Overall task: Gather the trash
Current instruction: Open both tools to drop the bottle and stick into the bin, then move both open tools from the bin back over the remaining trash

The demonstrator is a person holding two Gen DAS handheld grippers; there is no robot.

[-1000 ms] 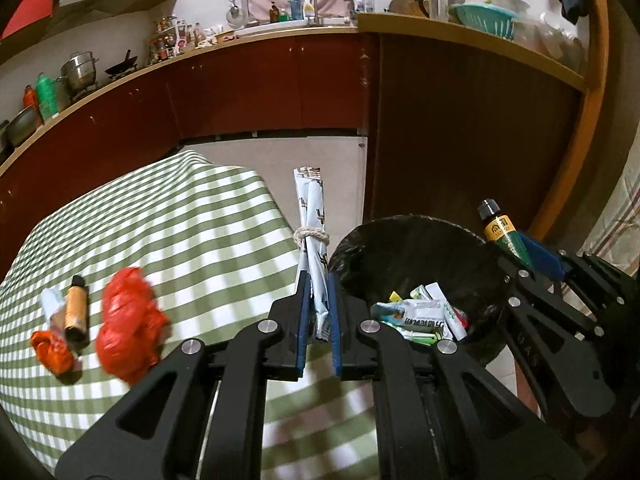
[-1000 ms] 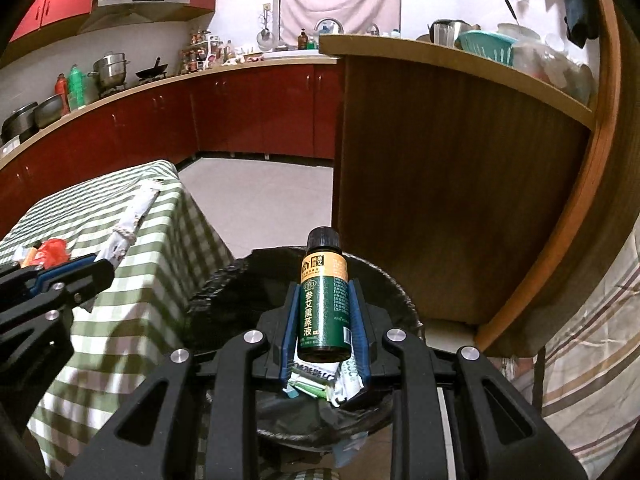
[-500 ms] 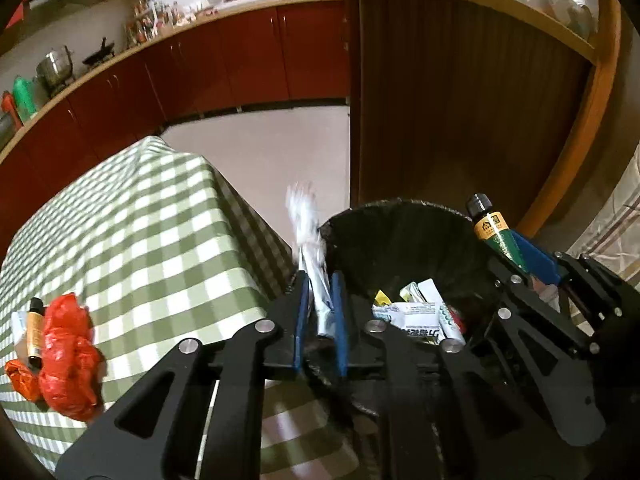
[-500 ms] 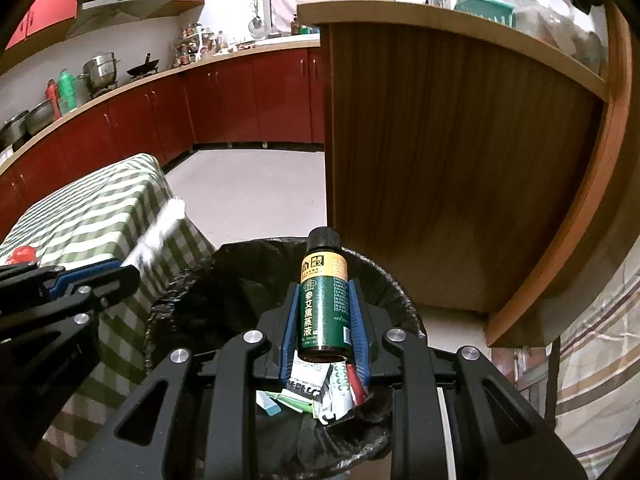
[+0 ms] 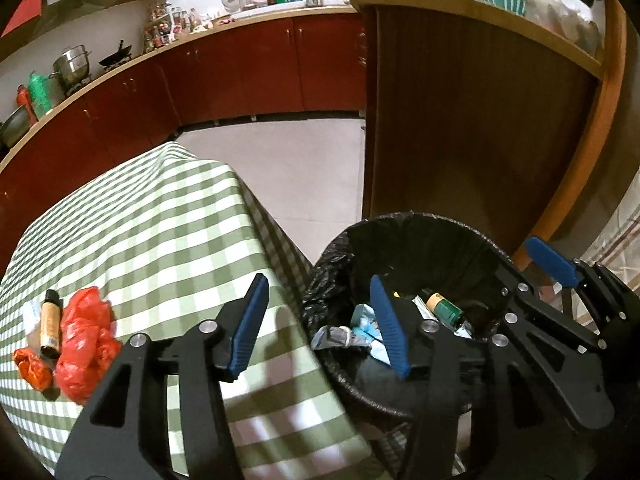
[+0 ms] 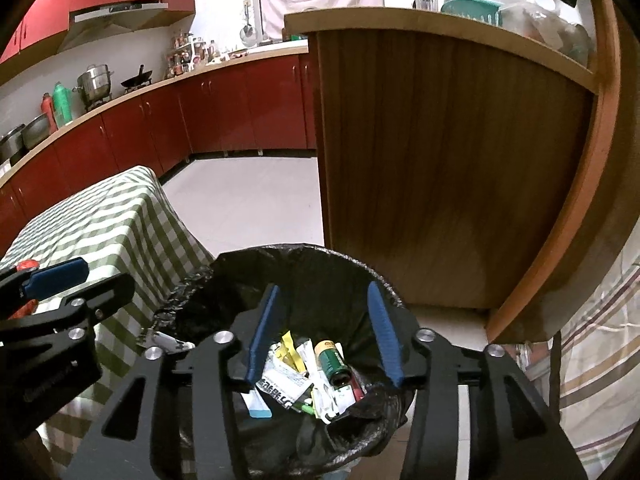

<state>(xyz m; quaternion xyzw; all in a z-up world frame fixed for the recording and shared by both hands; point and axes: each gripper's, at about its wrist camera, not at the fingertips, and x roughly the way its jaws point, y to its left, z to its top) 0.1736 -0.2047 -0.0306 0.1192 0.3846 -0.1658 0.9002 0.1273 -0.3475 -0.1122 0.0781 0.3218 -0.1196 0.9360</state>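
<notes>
Beside checkered table [image 5: 152, 240], at right: black-lined trash bin [image 5: 432, 236] on floor, holding paper scraps and green bottle [image 6: 332, 362] lying on top. Left gripper [image 5: 320, 320] spread wide, empty, straddling table edge and bin rim. Right gripper [image 6: 322, 334] spread wide, empty, above bin. On table, far left: 2 red bags [image 5: 86, 338], small tan bottle [image 5: 51, 322] between them.
</notes>
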